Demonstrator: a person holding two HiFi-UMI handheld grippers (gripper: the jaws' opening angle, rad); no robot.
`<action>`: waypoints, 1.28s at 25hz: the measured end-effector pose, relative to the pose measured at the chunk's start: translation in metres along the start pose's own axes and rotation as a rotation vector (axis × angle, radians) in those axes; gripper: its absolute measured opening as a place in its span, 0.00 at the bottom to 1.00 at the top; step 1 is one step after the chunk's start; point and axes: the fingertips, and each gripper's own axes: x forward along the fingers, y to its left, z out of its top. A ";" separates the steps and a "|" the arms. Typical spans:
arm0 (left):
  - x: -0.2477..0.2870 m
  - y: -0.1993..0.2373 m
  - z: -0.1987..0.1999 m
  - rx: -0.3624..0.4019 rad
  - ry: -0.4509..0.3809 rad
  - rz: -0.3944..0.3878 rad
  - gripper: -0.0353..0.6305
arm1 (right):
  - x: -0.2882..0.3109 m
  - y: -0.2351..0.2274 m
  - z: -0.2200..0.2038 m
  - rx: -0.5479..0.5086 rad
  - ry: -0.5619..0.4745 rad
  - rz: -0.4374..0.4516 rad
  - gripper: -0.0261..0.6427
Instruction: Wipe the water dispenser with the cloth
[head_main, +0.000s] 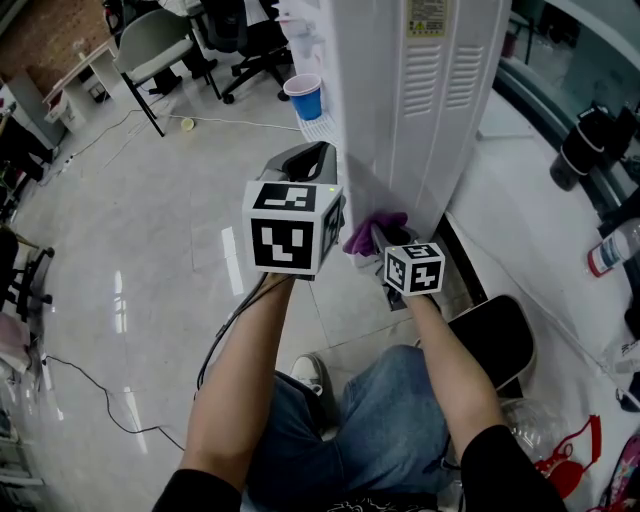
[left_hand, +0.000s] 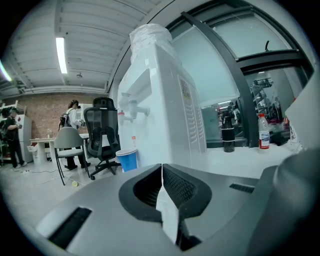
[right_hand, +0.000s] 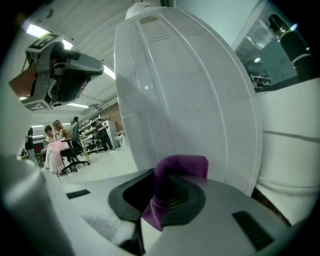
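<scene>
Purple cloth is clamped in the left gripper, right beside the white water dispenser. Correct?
No. The right gripper, not the left gripper, clamps the purple cloth, as the right gripper view shows; it is beside the white water dispenser.

Glossy pale floor (head_main: 150, 250) with a loose cable (head_main: 75, 371), grey chair (head_main: 155, 45) and black office chair (left_hand: 102, 131), brick wall (left_hand: 45, 107) behind, strip light (left_hand: 61, 54) overhead, dark-framed glass partition (left_hand: 220, 65).

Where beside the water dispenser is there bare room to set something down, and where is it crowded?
Free: the floor between the chairs and the water dispenser; the white ledge between dispenser and black bottle. Crowded: around the blue cup.
</scene>
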 end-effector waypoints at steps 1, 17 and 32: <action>0.000 0.000 0.000 0.001 0.002 -0.002 0.09 | 0.000 0.000 -0.004 0.008 0.006 -0.002 0.09; 0.014 0.028 0.021 0.008 0.078 -0.038 0.09 | -0.061 0.040 0.144 -0.100 -0.073 0.019 0.09; -0.038 0.070 0.247 -0.042 0.173 -0.125 0.09 | -0.158 0.108 0.424 -0.070 -0.052 -0.095 0.09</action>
